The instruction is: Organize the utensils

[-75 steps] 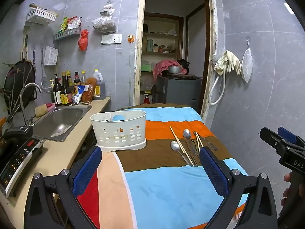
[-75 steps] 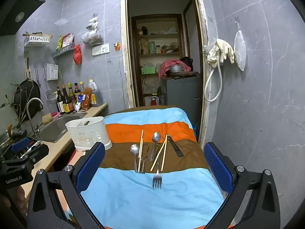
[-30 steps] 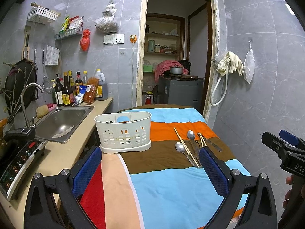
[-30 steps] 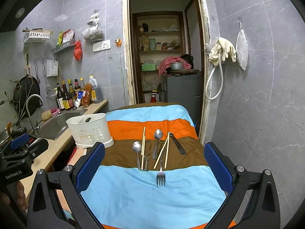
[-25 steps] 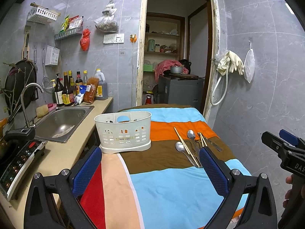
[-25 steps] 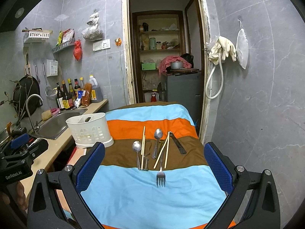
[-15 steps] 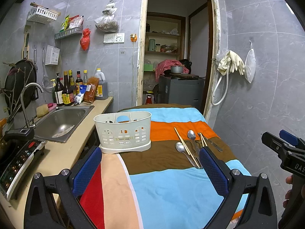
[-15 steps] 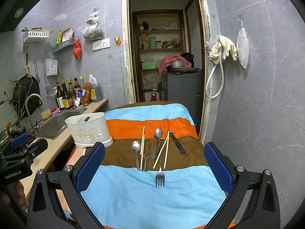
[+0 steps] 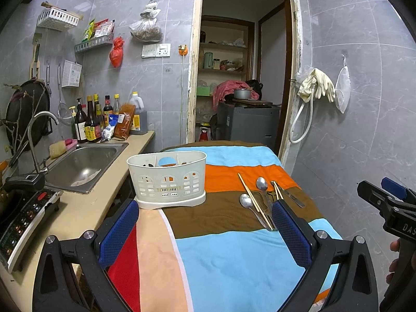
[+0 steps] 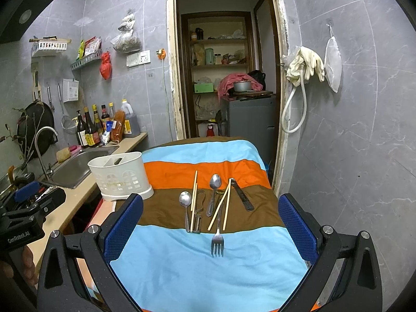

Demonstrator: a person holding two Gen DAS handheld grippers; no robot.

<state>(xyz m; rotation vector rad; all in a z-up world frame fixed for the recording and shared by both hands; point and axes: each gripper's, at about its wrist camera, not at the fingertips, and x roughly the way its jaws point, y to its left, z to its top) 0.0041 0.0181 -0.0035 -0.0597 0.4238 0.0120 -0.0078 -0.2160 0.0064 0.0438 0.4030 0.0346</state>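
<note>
Utensils lie on a striped cloth-covered table [image 10: 208, 273]: two spoons [image 10: 185, 200] [image 10: 214, 182], chopsticks [image 10: 193, 195] [image 10: 225, 205], a fork [image 10: 218, 241], a peeler [image 10: 199, 213] and a dark-handled knife [image 10: 241, 195]. They also show in the left wrist view, the spoons [image 9: 245, 200] among them. A white slotted caddy [image 10: 121, 175] [image 9: 167, 179] stands at the table's left edge. My right gripper [image 10: 210, 223] is open, held above the table just short of the fork. My left gripper [image 9: 205, 228] is open over the table, short of the caddy.
A counter [image 9: 85, 208] with a steel sink [image 9: 83, 163], tap, bottles [image 9: 88, 124] and an induction cooker [image 9: 23, 218] runs along the left. A doorway [image 10: 223, 78] opens behind the table. A tiled wall with hung gloves [image 10: 304, 65] is on the right.
Both grippers have drifted slightly; the views shift a little. Both stay open and empty. Nothing on the table has moved.
</note>
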